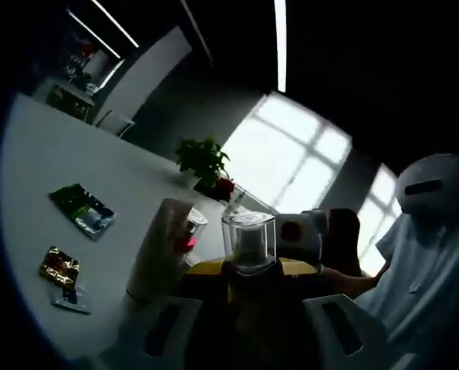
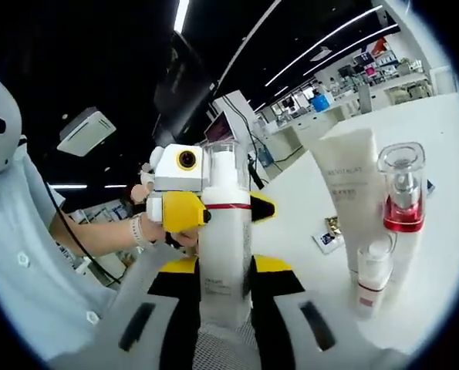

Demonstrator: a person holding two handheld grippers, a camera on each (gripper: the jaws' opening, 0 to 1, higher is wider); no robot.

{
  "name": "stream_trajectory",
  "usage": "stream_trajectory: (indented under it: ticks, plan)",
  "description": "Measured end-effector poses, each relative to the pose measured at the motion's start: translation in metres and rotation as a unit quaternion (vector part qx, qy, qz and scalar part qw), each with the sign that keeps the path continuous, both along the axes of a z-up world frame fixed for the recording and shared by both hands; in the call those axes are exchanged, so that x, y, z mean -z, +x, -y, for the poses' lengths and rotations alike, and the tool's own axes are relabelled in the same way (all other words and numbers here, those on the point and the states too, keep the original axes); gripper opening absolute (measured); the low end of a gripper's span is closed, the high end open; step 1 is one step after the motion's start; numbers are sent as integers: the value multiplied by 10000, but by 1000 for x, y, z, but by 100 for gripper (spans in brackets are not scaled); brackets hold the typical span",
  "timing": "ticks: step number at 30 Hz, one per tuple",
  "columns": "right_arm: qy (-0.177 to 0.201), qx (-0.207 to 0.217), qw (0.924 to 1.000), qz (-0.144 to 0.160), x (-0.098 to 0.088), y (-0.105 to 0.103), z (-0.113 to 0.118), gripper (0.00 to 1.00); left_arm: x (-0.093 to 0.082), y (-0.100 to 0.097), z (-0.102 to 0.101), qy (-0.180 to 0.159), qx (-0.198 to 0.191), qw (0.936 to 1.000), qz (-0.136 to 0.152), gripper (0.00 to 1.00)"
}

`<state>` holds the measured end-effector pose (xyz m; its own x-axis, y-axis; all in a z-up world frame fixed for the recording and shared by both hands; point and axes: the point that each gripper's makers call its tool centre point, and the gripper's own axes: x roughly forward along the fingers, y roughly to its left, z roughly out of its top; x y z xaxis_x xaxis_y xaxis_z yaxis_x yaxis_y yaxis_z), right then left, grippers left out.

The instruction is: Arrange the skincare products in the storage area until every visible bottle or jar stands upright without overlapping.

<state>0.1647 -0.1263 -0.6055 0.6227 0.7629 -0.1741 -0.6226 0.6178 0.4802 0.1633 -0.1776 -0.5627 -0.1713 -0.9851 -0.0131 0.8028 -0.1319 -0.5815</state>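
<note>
A white pump bottle (image 2: 225, 239) with a clear cap and a red band stands upright between the jaws of my right gripper (image 2: 225, 289), which is shut on its lower body. My left gripper (image 2: 227, 210) comes in from behind and clamps the same bottle at the red band. In the left gripper view the bottle's clear cap (image 1: 249, 240) rises between the yellow tips of my left gripper (image 1: 248, 270). On the table stand a beige tube (image 2: 351, 193) (image 1: 161, 250), a clear-capped bottle of red liquid (image 2: 403, 193) (image 1: 190, 231) and a small white bottle (image 2: 372, 279).
The white table (image 1: 52, 154) carries a green packet (image 1: 82, 210), a gold packet (image 1: 59, 267) and a potted plant (image 1: 204, 163) at its far edge. More packets (image 2: 329, 235) lie behind the tube. A person in a pale shirt (image 1: 433, 285) stands close.
</note>
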Motion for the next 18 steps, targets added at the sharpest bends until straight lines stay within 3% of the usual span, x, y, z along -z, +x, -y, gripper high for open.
stream_trajectory:
  ticks: [3,6,8,11,15,16,18]
  plan:
    - [-53,109,9999,23,0,2,4,25,0,2,0,65,-110,9998,122,21]
    - [-545,316,9980,-52,11,3,16,29,6,7,-2,363,-262,9968,668,20]
    - [-703,376,9968,-45,13,0,21,33,9,11,-3,572,-389,9931,949,20]
    - [-712,481,9963,-9,8,-2,29,30,17,17,-7,933,-559,9849,1348,20]
    - [-768,655,9949,39,-1,-2,41,30,37,27,-12,1604,-745,9625,2057,20]
    - [-798,764,9939,45,-4,0,44,30,43,28,-13,1801,-736,9530,2323,20]
    - [-758,893,9930,145,-10,2,48,29,48,28,-12,1979,-738,9430,2574,21]
